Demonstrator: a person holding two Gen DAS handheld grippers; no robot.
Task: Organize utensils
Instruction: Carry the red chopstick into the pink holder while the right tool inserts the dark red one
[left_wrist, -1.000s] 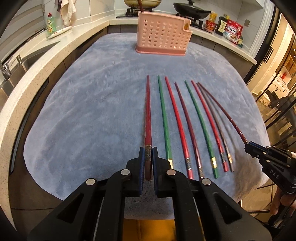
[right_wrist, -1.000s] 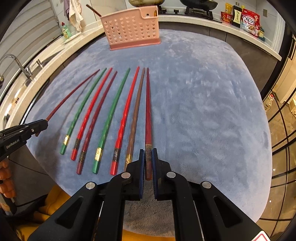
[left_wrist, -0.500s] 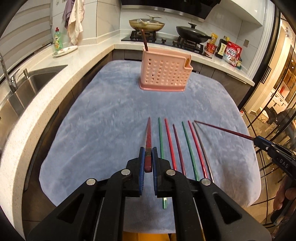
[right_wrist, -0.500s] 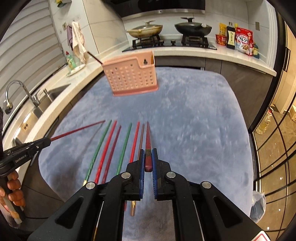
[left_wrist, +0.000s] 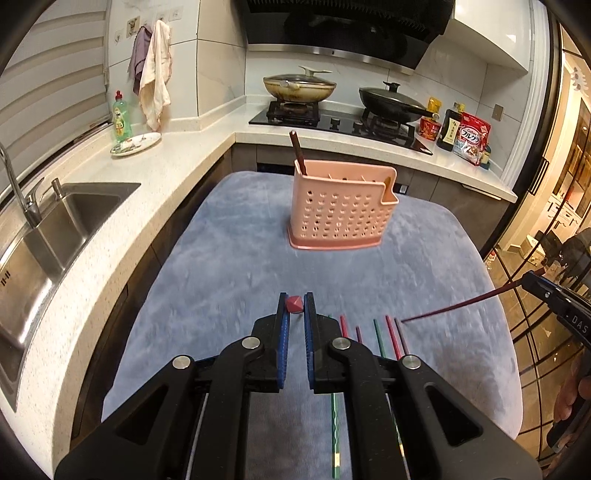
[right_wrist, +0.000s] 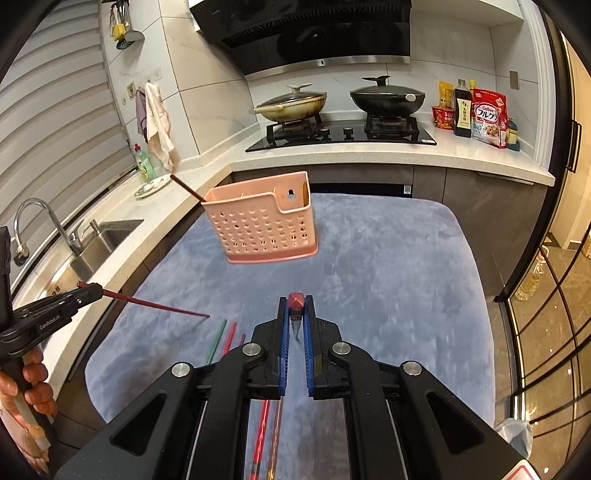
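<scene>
Now both grippers are up off the blue cloth (left_wrist: 229, 266), each pinching one red chopstick it has just lifted. The left gripper (left_wrist: 294, 308) squeezes the left red chopstick (left_wrist: 294, 305). The right gripper (right_wrist: 295, 304) squeezes the right red chopstick (right_wrist: 296, 300). Six more chopsticks (left_wrist: 376, 332) lie near. The pink holder (left_wrist: 341, 206) stands far ahead with one chopstick in it, so dropping these in looks next.

Six chopsticks (left_wrist: 393, 339) lie on one blue cloth (left_wrist: 229, 266), one chopstick (left_wrist: 297, 153) stands in the one pink holder (left_wrist: 340, 214), one is in the left gripper (left_wrist: 294, 317), one in the right gripper (right_wrist: 295, 314), and behind them are two lidded pans (left_wrist: 299, 86), one soap bottle (left_wrist: 121, 118) and one plate (left_wrist: 136, 143).
</scene>
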